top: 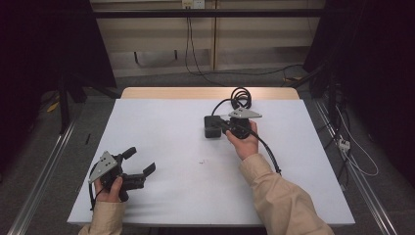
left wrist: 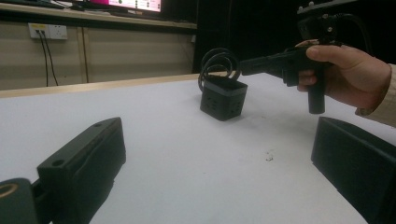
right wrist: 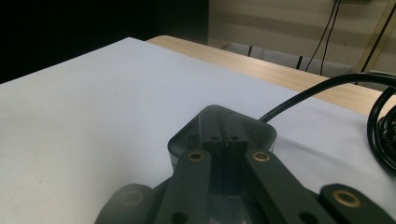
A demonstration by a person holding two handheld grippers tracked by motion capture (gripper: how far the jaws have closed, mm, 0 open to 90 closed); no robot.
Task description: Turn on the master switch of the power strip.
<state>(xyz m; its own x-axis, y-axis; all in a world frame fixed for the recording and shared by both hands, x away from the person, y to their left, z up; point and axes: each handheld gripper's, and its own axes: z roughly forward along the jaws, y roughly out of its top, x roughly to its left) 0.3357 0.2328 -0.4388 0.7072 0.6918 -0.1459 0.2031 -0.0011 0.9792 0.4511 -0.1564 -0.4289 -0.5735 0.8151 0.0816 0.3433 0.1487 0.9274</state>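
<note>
text: none legible | labels: none | brands: none | numbers: none | signs: none

Left gripper (top: 139, 164) sits at the lower left of the high view, held low in the left hand (top: 111, 188), jaws spread wide. Right gripper (top: 218, 126) is right of centre, right hand (top: 243, 141) behind it, forearm stretched in from the bottom, jaws together
</note>
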